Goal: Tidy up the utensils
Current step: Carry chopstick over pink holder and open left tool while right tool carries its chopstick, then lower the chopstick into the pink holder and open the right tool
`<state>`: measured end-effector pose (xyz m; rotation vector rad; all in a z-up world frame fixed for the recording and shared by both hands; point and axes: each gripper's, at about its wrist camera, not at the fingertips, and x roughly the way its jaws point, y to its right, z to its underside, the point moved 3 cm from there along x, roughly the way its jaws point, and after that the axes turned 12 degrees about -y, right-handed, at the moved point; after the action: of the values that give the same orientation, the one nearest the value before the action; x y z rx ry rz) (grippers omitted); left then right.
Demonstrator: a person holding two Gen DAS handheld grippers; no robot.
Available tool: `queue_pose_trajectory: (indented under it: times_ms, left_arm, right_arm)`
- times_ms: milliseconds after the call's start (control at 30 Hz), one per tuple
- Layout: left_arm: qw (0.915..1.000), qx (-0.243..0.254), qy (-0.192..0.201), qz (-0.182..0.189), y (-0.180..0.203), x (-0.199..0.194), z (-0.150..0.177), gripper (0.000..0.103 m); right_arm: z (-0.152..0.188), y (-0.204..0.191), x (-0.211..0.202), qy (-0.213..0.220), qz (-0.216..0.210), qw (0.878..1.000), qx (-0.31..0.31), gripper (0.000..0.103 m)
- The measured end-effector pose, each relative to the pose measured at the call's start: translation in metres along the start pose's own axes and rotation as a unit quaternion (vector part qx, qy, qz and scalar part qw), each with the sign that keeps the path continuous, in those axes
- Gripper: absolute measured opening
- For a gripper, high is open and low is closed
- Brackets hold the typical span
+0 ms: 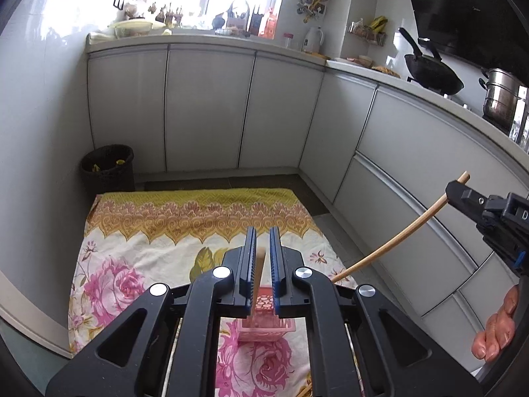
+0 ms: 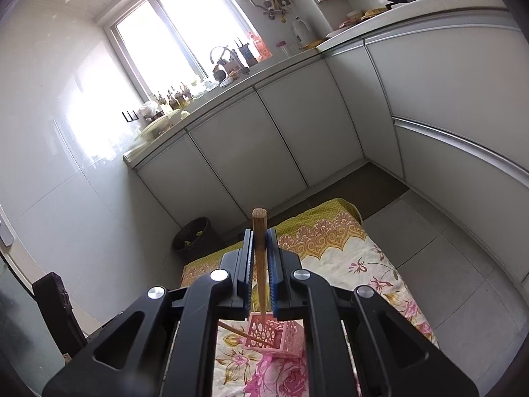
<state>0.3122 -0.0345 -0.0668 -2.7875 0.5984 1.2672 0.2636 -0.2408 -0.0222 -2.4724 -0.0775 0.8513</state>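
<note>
Each hand-held gripper is clamped on one chopstick: the left hand-held gripper (image 1: 263, 264) holds a chopstick (image 1: 259, 269), the right hand-held gripper (image 2: 260, 264) its own chopstick (image 2: 260, 264). Both hang above the pink holder (image 2: 272, 335) on the floral cloth (image 2: 363, 251). The next move, I judge, calls for lowering the tips into the holder.

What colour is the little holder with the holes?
Pink. The holder shows best in the right wrist view.

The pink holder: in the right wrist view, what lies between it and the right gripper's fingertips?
Only the chopstick that the right gripper clamps. In the right wrist view it runs down to the pink holder on the floral cloth.
</note>
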Motion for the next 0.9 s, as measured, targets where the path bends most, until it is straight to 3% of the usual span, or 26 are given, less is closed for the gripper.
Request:
queue_pose_trajectory:
  times_ms: [133, 200, 467, 600, 700, 767, 833, 900]
  left_arm:
    - [0.9997, -0.021, 0.004, 0.013, -0.009, 0.001, 0.009, 0.018]
    - [0.9994, -0.024, 0.011, 0.02, -0.01, -0.007, 0.01, 0.018]
    - [0.9955, -0.052, 0.069, 0.037, -0.018, -0.051, 0.013, 0.028]
    - [0.995, -0.055, 0.077, 0.03, -0.023, -0.06, 0.013, 0.032]
    - [0.9947, -0.062, 0.078, 0.022, -0.029, -0.06, 0.014, 0.04]
    - [0.9945, -0.067, 0.078, 0.017, -0.035, -0.061, 0.016, 0.044]
    - [0.9941, -0.071, 0.081, 0.014, -0.039, -0.064, 0.017, 0.049]
    - [0.9934, -0.073, 0.088, 0.008, -0.042, -0.069, 0.019, 0.061]
  right_arm:
    - [0.007, -0.002, 0.017, -0.012, 0.007, 1.0, -0.01, 0.008]
    - [0.008, -0.005, 0.023, -0.015, 0.011, 1.0, -0.018, 0.008]
    - [0.018, -0.023, 0.043, -0.024, 0.025, 0.998, -0.054, 0.008]
    - [0.027, -0.03, 0.059, -0.029, 0.044, 0.996, -0.077, 0.008]
    - [0.037, -0.028, 0.078, -0.044, 0.052, 0.995, -0.078, 0.01]
    - [0.042, -0.025, 0.087, -0.052, 0.06, 0.994, -0.074, 0.017]
    - [0.046, -0.022, 0.09, -0.052, 0.066, 0.994, -0.067, 0.068]
    - [0.046, -0.021, 0.085, -0.039, 0.063, 0.996, -0.055, 0.079]
